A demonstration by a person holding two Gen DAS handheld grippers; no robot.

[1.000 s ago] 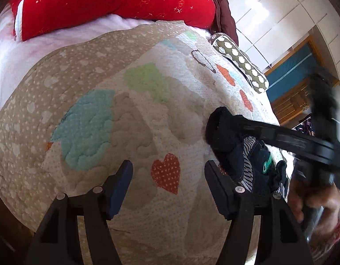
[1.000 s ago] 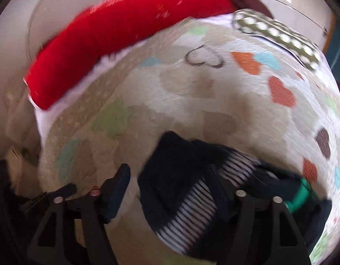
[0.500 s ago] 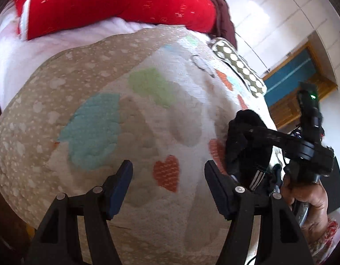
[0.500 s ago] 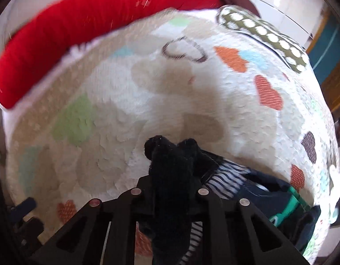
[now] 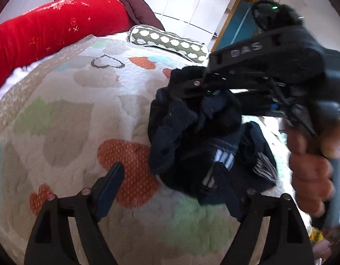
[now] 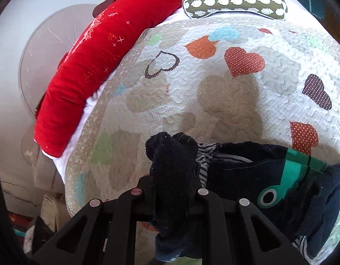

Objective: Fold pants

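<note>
The right gripper (image 6: 170, 190) pinches a bunched fold of the soft, limp pants (image 5: 192, 132) at centre frame (best taken by the waistband); the left gripper (image 5: 170, 181), just widened, stands empty.

**Handheld grippers, construction and markings**

Left gripper (image 5: 167, 190): black triangulated struts, silver rivets, dark blue finger pads (image 5: 110, 185). Right gripper (image 6: 170, 190): matching black frame with four silver rivets; its housing bears raised "DAS" lettering and a green indicator light (image 5: 274, 7).
</note>
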